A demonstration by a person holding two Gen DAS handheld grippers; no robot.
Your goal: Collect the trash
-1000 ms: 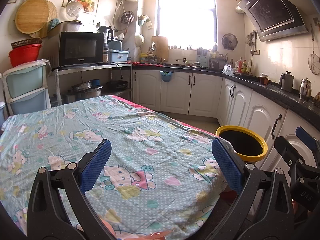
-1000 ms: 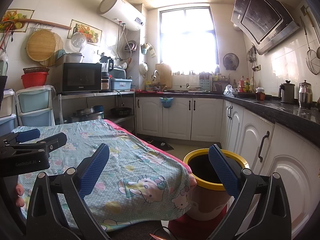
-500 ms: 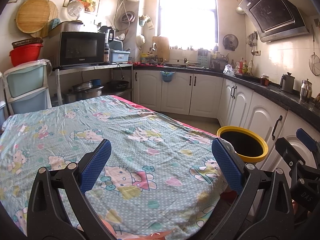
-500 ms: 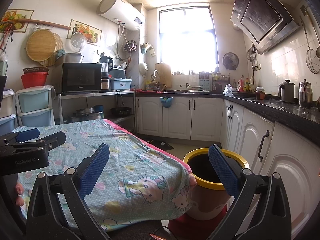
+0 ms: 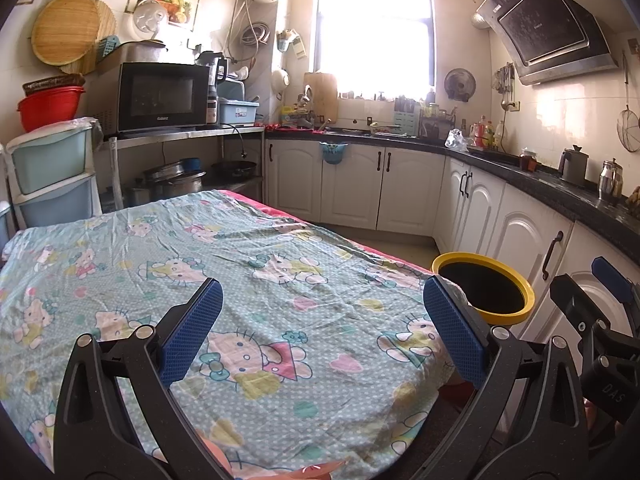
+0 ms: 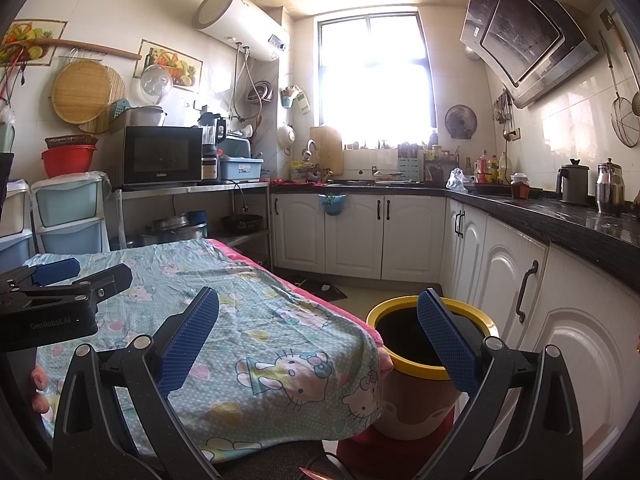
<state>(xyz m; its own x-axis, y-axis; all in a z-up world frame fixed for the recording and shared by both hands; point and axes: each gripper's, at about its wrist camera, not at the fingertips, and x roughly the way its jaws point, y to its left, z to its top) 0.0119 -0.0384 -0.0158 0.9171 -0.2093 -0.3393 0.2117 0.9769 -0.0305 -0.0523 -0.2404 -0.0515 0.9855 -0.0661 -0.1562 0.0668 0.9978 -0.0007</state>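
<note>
A round bin with a yellow rim (image 5: 484, 291) stands on the floor at the table's right end; it also shows in the right wrist view (image 6: 430, 340). My left gripper (image 5: 322, 330) is open and empty above the table's cartoon-cat cloth (image 5: 240, 264). My right gripper (image 6: 318, 338) is open and empty, held near the table's corner and the bin. I see no loose trash on the cloth (image 6: 240, 332). The right gripper shows at the right edge of the left wrist view (image 5: 600, 320), and the left gripper at the left of the right wrist view (image 6: 60, 300).
White cabinets (image 5: 400, 188) under a dark counter (image 5: 540, 176) run along the back and right. A microwave (image 5: 160, 96) sits on a metal shelf at left, beside stacked plastic drawers (image 5: 52, 176). The floor passage (image 6: 352, 292) between table and cabinets is narrow.
</note>
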